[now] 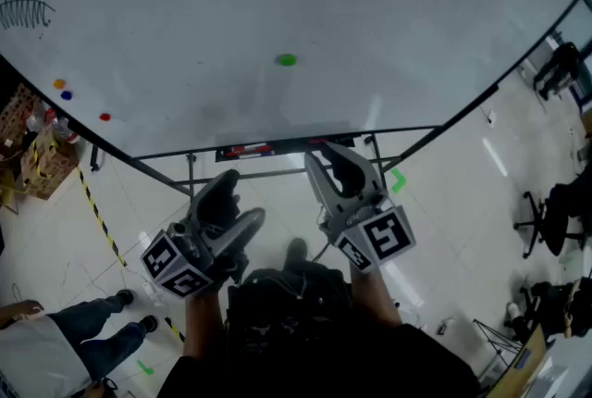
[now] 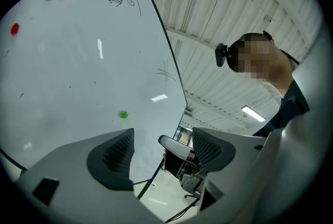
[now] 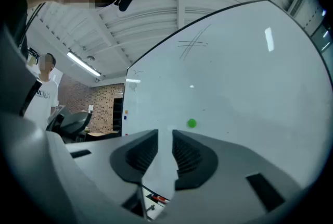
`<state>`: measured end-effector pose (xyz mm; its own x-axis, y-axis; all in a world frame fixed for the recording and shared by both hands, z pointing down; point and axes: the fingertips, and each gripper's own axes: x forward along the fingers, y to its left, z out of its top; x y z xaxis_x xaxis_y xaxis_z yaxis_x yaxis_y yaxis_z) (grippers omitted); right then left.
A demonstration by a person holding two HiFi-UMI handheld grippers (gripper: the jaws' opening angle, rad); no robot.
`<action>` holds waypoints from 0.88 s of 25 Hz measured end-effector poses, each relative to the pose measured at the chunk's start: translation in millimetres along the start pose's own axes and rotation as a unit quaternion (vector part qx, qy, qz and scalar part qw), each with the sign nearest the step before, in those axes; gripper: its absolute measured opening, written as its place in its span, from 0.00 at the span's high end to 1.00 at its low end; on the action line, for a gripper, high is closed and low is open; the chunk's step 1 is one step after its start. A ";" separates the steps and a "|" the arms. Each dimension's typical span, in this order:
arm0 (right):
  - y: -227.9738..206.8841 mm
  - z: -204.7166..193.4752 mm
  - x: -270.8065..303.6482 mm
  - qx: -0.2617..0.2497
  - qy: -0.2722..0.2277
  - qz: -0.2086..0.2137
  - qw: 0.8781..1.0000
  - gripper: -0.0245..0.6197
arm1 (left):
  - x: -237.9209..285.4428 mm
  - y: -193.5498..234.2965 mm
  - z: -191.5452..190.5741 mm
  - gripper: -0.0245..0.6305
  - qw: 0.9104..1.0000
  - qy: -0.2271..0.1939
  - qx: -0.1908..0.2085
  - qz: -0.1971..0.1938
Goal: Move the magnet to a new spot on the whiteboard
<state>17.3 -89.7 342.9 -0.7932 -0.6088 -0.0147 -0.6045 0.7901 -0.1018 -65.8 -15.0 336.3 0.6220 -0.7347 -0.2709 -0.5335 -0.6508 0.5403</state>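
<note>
A small green magnet sticks near the middle of the large whiteboard. It also shows in the left gripper view as the green magnet and in the right gripper view as the green magnet. Both grippers hang below the board's lower edge, apart from the magnet. My left gripper is open wide with nothing between its fingers. My right gripper points at the board just under the magnet. Its jaws stand a narrow gap apart and hold nothing.
Orange, blue and red magnets sit at the board's left, below a pen drawing. A marker tray runs under the board. A person stands at lower left. Office chairs are at the right.
</note>
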 end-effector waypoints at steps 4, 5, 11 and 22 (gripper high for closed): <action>-26.3 0.1 7.5 -0.003 -0.002 -0.004 1.000 0.79 | 23.6 10.5 -5.5 0.45 1.000 0.003 0.002 0.004; -31.2 -0.1 8.7 -0.003 -0.002 -0.005 1.000 0.79 | 28.0 12.7 -7.2 0.45 1.000 0.005 0.002 0.006; -51.7 2.0 18.8 -0.023 -0.001 -0.023 0.999 0.79 | 48.8 24.9 -3.1 0.45 1.000 0.009 0.019 0.015; -59.6 11.2 76.0 -0.090 0.010 -0.090 0.992 0.76 | 48.0 64.5 34.1 0.45 0.999 0.010 0.006 -0.037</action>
<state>-6.1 -183.9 336.6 -0.6708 -0.7416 0.0080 -0.7389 0.6692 0.0779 -89.9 -98.8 331.0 0.6719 -0.6800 -0.2936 -0.4923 -0.7062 0.5089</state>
